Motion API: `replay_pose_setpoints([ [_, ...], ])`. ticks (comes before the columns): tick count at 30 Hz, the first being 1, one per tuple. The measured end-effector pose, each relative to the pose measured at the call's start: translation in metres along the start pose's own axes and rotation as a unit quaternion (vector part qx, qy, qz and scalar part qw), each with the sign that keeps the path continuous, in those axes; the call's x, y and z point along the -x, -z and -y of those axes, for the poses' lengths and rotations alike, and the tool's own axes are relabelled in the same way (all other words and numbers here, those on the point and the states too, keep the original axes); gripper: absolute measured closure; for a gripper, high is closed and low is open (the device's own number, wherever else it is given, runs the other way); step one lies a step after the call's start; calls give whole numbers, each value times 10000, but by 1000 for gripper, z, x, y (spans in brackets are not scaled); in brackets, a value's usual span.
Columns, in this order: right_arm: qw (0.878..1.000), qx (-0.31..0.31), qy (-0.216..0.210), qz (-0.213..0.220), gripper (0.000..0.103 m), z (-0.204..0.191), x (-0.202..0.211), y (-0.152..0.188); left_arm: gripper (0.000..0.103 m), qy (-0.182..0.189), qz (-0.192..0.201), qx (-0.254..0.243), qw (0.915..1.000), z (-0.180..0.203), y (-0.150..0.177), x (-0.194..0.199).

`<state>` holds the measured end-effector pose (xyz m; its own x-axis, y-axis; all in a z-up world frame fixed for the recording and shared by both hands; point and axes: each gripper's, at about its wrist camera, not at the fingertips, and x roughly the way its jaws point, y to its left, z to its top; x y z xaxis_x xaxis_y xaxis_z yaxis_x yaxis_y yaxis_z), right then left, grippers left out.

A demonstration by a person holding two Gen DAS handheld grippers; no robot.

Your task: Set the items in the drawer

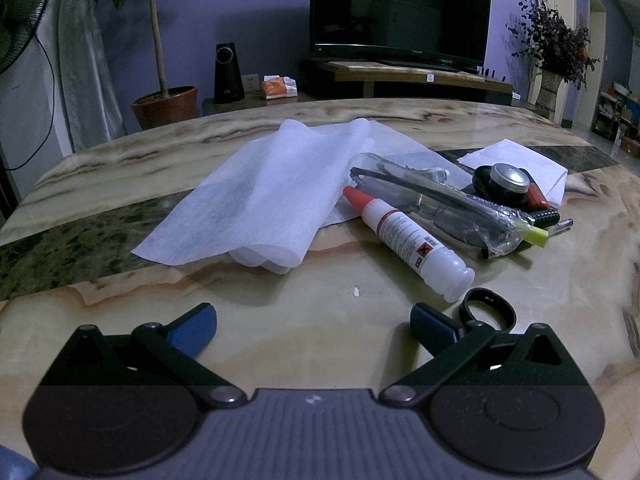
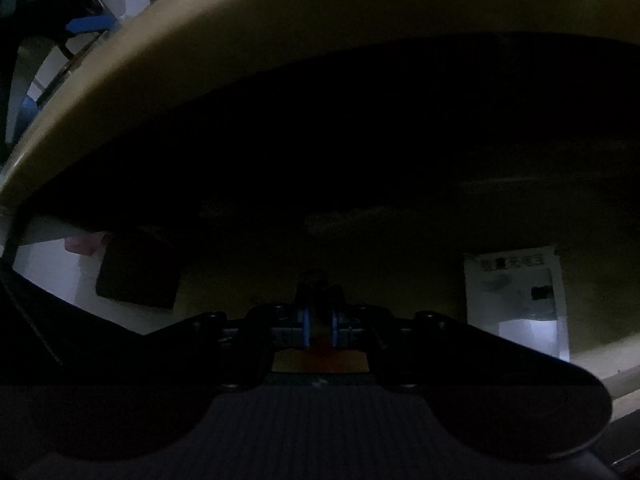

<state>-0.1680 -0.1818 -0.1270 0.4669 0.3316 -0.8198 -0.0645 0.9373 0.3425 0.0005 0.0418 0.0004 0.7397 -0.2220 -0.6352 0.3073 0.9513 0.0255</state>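
My left gripper (image 1: pixel 314 322) hovers open low over the marble table (image 1: pixel 320 340), nothing between its blue pads (image 1: pixel 192 332). Just ahead lie a white glue bottle with a red cap (image 1: pixel 408 240), a black ring band (image 1: pixel 486 312), a clear bag with glasses and pens (image 1: pixel 440 200), a round tin with a silver lid (image 1: pixel 506 178) and a yellow highlighter (image 1: pixel 538 236). My right gripper (image 2: pixel 319 322) points down into a dark drawer (image 2: pixel 360 272) below the table's pale edge (image 2: pixel 280 40). Its jaws stand nearly together on a small narrow item (image 2: pixel 319 316) too dim to name.
A large white cloth (image 1: pixel 260 196) covers the table's middle, and a white napkin (image 1: pixel 516 160) lies at the back right. Inside the drawer sit a white printed box (image 2: pixel 516 300) on the right and a dark box (image 2: pixel 136 280) on the left. A TV and plants stand behind the table.
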Motion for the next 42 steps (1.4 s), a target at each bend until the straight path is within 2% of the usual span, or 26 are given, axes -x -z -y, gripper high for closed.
replay_pose_setpoints([
  [9,9998,77,163,52,90,0,9,-1,0,0,0,0,10000,0,0,0],
  [14,9977,669,54,43,90,-23,17,0,0,0,0,0,10000,0,0,0],
  [17,9921,1222,-289,41,90,-45,31,4,0,0,0,0,10000,0,0,0],
  [21,9784,1679,-1205,59,90,-65,59,8,0,0,0,0,10000,0,0,0],
  [25,9573,1708,-2305,347,88,-69,98,-2,0,0,0,0,10000,0,0,0],
  [27,9542,1553,-2473,653,82,-63,113,-13,0,0,0,0,10000,0,0,0],
  [30,9607,1198,-2210,1181,81,-53,130,-31,0,0,0,0,10000,0,0,0],
  [32,9667,1007,-1760,1562,81,-45,135,-44,0,0,0,0,10000,0,0,0],
  [34,9711,836,-1366,1770,81,-38,135,-58,0,0,0,0,10000,0,0,0],
  [37,9727,760,-1092,1900,81,-34,125,-78,0,0,0,0,10000,0,0,0],
  [42,9711,1125,-675,1994,81,-40,101,-119,0,0,0,0,10000,0,0,0],
])
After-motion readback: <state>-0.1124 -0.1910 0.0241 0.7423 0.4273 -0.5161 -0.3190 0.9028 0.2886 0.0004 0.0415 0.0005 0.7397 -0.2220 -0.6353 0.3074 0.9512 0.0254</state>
